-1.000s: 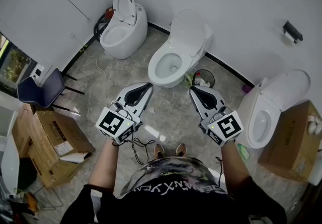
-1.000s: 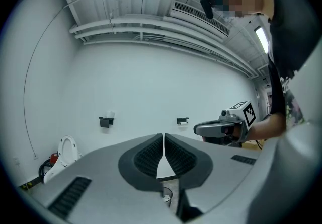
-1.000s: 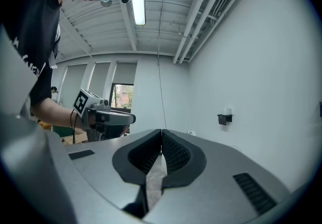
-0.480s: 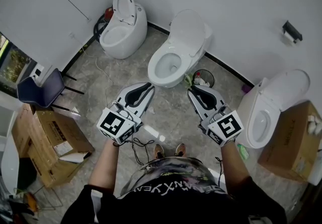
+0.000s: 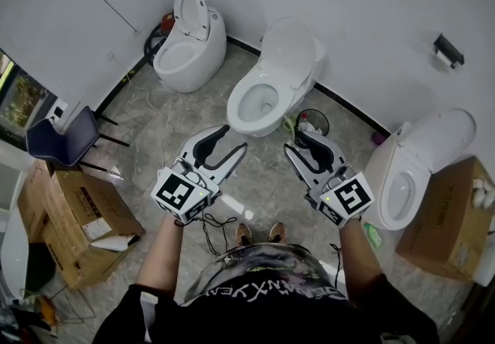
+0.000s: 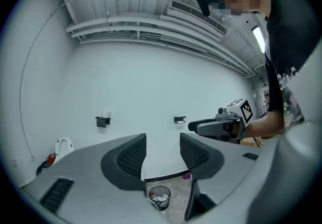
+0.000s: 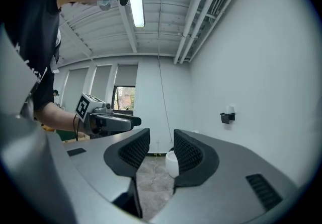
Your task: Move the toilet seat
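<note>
Both grippers are pointing level above the floor, well short of the three toilets along the wall.

Left gripper (image 5: 232,139): my jaws have just been opening and are now standing apart. Nothing is lying between the pads. Past them I am seeing only the far wall and a waste bin (image 6: 160,198) on the floor.

Right gripper (image 5: 294,141): my jaws have likewise just been opening and are standing apart, with nothing between them.

The toilet seat (image 5: 241,100) is resting on the bowl of the middle toilet (image 5: 305,72), straight ahead of both grippers and clear of them. The lid (image 5: 290,45) is standing raised behind it. Neither gripper is touching it.

A left toilet (image 5: 189,49) and a right toilet (image 5: 421,157) are flanking it.
</note>
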Motion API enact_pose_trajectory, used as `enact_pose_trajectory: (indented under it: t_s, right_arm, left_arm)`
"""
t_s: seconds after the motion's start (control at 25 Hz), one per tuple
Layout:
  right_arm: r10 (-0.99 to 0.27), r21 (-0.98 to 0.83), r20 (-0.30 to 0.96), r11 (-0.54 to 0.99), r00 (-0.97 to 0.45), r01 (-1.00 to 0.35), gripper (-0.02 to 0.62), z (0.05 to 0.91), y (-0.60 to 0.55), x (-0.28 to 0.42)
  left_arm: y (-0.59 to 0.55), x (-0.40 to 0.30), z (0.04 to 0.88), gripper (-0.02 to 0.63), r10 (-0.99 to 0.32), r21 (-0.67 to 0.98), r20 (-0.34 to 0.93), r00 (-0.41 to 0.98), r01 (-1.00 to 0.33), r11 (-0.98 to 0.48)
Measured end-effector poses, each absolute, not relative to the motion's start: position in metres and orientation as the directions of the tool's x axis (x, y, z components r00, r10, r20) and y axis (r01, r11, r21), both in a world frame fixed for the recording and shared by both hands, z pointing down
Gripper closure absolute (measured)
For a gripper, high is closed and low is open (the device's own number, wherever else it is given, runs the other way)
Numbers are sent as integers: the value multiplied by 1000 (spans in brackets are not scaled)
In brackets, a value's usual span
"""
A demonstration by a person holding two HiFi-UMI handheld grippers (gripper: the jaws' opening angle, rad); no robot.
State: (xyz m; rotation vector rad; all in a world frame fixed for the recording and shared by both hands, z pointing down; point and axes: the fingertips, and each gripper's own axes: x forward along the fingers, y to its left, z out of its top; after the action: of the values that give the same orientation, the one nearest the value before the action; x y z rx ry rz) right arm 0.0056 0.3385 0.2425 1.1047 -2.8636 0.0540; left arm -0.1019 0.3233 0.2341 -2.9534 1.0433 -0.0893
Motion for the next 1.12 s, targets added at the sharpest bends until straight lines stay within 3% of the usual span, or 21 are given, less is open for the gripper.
enact_pose_trajectory:
  t_s: [0.24, 0.6, 0.88, 1.12]
  right_arm:
    - [-664, -19, 71, 745, -744, -667, 337, 242, 339, 7]
    - [-660, -34, 65, 748, -748, -663, 232, 243, 338, 6]
    - [-648, -32, 81, 757, -757, -652, 25, 247, 339, 0]
    - [-649, -19, 86, 757, -756, -653, 9, 249, 340, -1]
  left_arm:
    - [321, -100, 239, 278, -634, -40, 73, 770, -633, -773]
    - [323, -99, 242, 174, -620, -62, 74, 781, -617, -784]
    - [329, -91, 244, 76, -592, -51, 77, 802, -590, -806]
    - [331, -90, 251, 29, -585, -57, 105, 804, -583, -811]
